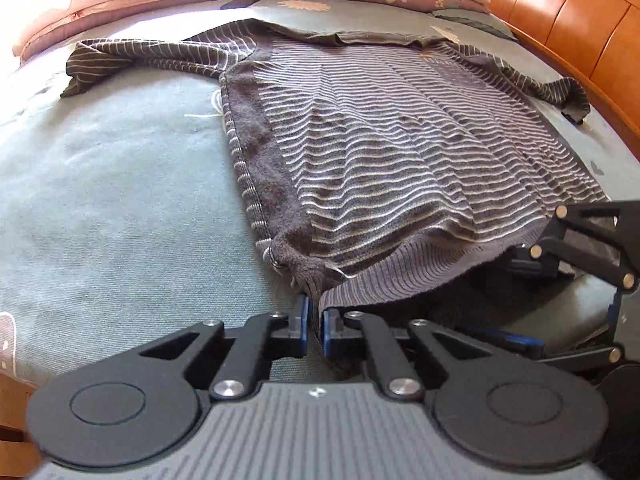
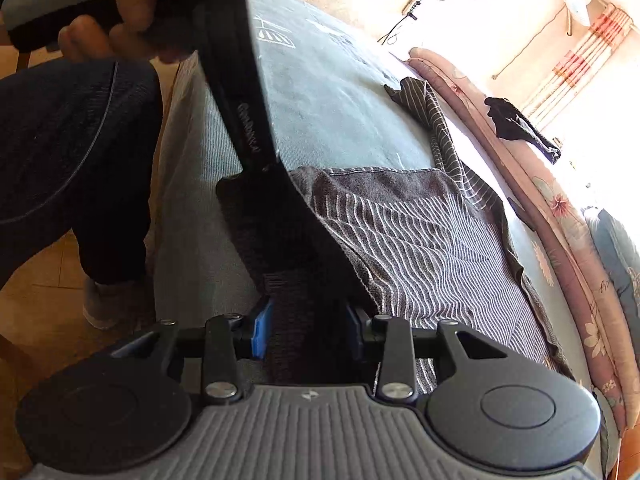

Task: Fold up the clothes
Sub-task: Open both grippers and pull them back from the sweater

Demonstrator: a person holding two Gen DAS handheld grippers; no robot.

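Left wrist view: left tongs (image 1: 315, 322) point forward, low over the bed (image 1: 120, 184), blue pads pinching the near hem corner of one striped sweater (image 1: 400, 152), which lies spread flat with two sleeves outstretched. Right tongs (image 1: 576, 264) sit at the other hem corner.

Right wrist view: right tongs (image 2: 308, 330) stand spread, with dark hem fabric between the pads; whether they touch it cannot be told. One hand (image 2: 120, 28) grips the left tool's handle above.
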